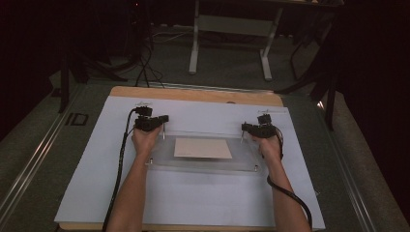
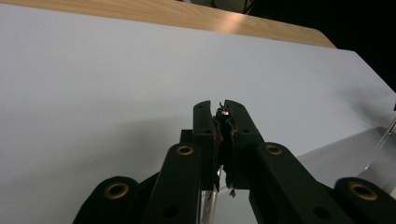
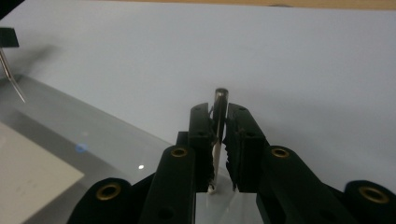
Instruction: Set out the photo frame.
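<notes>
A clear acrylic plate [image 1: 208, 166] lies on the white sheet with a beige card [image 1: 203, 148] on its middle. Thin metal pins stand at its corners. My left gripper [image 1: 162, 121] is at the far left corner, and in the left gripper view my left gripper [image 2: 223, 109] is shut on the top of a metal pin [image 2: 224, 111]. At the far right corner, my right gripper [image 1: 245, 128] has its jaws close against another metal pin [image 3: 220, 99], whose head pokes above the tips of my right gripper [image 3: 220, 109]. The plate [image 3: 93, 135] and card [image 3: 28, 177] lie to its left.
A white sheet [image 1: 193, 198] covers most of the wooden table [image 1: 193, 94]. Beyond the table, white desk legs [image 1: 194, 43] stand on the dark floor. Cables trail from both grippers along the person's forearms. Two more short pins stand at the plate's near corners.
</notes>
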The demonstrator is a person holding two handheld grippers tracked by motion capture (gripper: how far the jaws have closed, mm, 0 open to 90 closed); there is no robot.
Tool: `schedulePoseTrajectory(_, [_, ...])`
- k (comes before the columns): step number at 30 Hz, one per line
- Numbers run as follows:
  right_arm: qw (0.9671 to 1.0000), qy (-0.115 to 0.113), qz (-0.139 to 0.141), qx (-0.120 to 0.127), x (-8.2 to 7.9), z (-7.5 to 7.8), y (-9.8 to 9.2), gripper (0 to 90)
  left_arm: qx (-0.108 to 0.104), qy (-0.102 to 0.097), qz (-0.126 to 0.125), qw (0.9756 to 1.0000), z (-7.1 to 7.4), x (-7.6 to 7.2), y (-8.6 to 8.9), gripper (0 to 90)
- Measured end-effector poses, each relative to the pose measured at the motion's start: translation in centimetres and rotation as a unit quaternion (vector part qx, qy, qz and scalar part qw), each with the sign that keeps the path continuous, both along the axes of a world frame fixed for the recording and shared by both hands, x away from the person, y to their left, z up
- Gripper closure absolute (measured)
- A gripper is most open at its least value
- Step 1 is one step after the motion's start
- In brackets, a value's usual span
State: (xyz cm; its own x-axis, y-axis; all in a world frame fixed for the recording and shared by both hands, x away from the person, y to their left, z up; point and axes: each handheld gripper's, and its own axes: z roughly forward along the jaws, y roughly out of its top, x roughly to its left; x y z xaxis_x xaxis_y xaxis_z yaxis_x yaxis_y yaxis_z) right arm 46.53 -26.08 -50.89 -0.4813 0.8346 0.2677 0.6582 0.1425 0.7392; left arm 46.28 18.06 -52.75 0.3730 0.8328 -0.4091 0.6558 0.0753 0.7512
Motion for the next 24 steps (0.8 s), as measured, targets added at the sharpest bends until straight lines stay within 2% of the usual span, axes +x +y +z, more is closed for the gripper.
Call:
schedulePoseTrajectory(2, [0.9999,-0.008,-0.001,-0.011,-0.4,0.1,-0.2,76.0,0.000,0.000,0.000,1.0000,0.0,0.0,0.0,84.7])
schedulePoseTrajectory(6, [0.9996,-0.027,0.003,-0.008,-1.3,0.3,-0.8,71.7,0.000,0.003,0.002,1.0000,0.0,0.0,0.0,84.7])
schedulePoseTrajectory(13, [0.9982,-0.054,0.014,-0.024,-2.9,0.5,-1.6,64.2,-0.004,0.003,0.002,1.0000,0.0,0.0,0.0,84.5])
schedulePoseTrajectory(17, [0.9974,-0.064,0.017,-0.029,-3.7,0.6,-2.0,62.2,-0.005,0.004,0.003,1.0000,0.0,0.0,0.0,84.5])
schedulePoseTrajectory(24, [0.9944,-0.088,0.028,-0.051,-5.3,0.8,-2.4,60.1,-0.007,0.006,0.005,0.9999,0.0,0.0,0.0,84.4])
